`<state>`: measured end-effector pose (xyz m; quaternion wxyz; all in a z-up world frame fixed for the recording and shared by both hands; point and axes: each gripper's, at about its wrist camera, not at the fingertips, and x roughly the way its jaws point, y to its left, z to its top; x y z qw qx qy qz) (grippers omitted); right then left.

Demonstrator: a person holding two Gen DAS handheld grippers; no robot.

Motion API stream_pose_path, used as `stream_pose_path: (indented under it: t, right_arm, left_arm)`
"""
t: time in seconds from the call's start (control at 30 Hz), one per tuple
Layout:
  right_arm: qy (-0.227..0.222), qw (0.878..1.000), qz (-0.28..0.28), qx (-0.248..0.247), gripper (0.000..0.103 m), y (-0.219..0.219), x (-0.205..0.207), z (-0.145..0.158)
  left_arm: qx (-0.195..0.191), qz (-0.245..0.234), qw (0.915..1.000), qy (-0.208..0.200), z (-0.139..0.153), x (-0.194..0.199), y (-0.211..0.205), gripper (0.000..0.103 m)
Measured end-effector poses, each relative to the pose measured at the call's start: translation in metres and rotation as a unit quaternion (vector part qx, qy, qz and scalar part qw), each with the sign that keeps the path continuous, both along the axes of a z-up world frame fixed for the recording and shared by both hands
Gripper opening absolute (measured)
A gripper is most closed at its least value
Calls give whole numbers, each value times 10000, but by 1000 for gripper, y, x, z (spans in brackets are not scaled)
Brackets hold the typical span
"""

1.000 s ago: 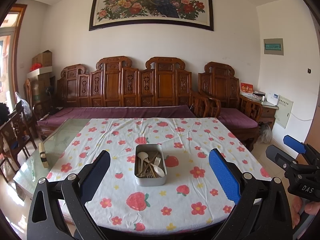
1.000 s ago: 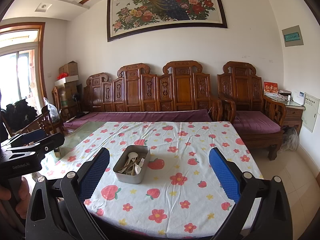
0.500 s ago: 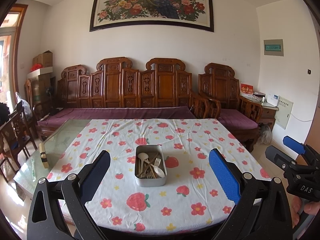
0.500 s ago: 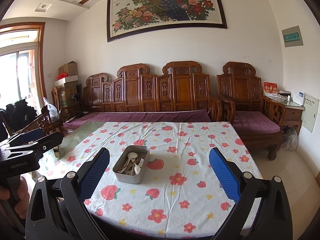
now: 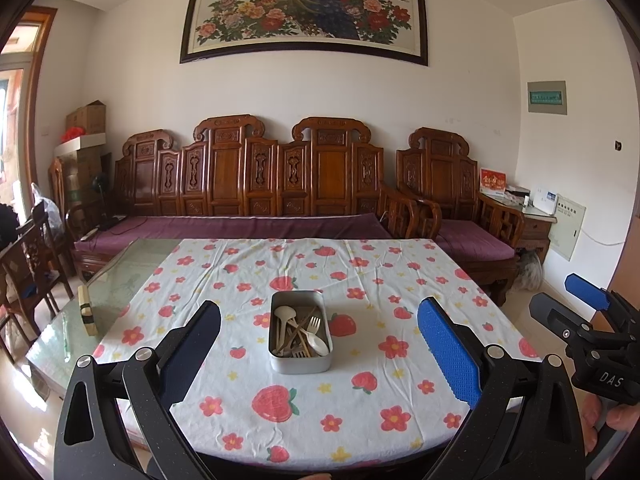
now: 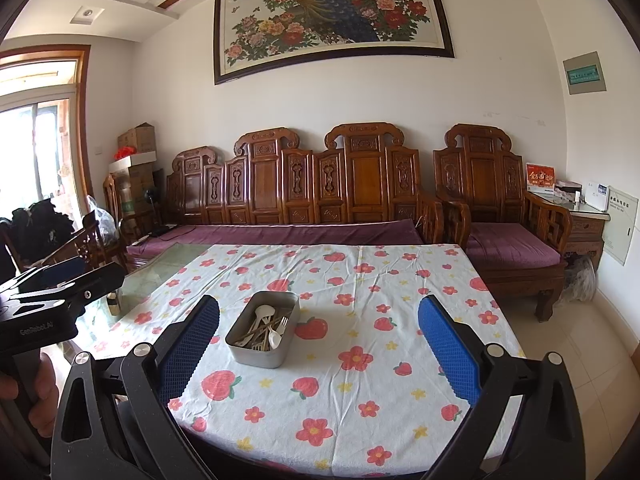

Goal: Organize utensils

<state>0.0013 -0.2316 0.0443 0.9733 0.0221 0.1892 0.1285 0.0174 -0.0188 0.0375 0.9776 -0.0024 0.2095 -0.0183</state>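
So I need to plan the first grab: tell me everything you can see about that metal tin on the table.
The metal tin is a grey, rounded-corner rectangular box, open-topped, with no lid in view. It sits flat on the strawberry-print tablecloth, near the table's middle. Inside lies a jumbled heap of pale utensils: spoons, at least one fork, and thin sticks, some leaning on the rim. Neither the left claw nor the right claw touches it; both are open and short of it.

Rectangular grey metal tin (image 5: pixel 300 362) sits mid-table on the strawberry-print white tablecloth (image 5: pixel 360 404), pale plastic spoons and forks (image 5: pixel 301 333) inside it, carved dark-wood sofa (image 5: pixel 256 184) behind the table, framed peacock painting (image 5: pixel 304 10) above.
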Motion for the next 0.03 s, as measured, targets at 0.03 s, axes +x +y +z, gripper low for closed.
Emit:
stream_pose_path:
  t: [0.03]
  right_arm:
    - [1, 10000, -1, -1, 100, 0, 0, 0]
  left_arm:
    - [-2, -3, 10000, 5, 1, 2, -1, 95]
